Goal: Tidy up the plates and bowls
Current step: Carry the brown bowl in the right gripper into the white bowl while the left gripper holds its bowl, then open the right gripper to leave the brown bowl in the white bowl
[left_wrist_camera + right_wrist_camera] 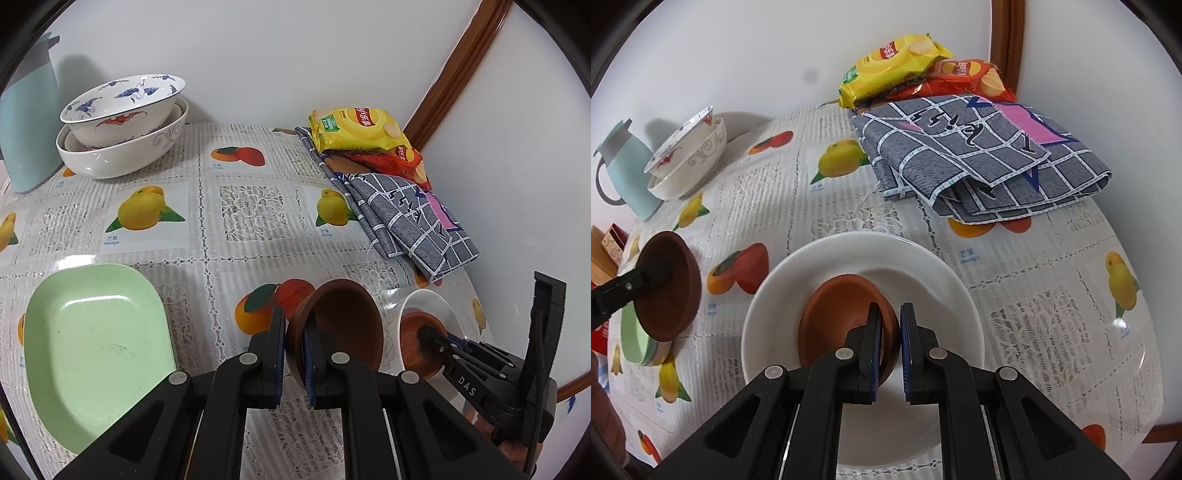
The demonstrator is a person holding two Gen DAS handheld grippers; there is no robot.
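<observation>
The desk (243, 206) wears a lace-patterned cloth printed with mangoes and persimmons. Far left stand a pale blue jug (26, 129) and a stack of nested bowls (122, 147). Near left lies a green dish (96, 354). Far right, a folded grey checked cloth (982, 158) lies with snack packets (894, 62) behind it. Near right sits a white plate (864, 258).

Green dish (92, 354), fruit-print tablecloth (243, 210)
</observation>
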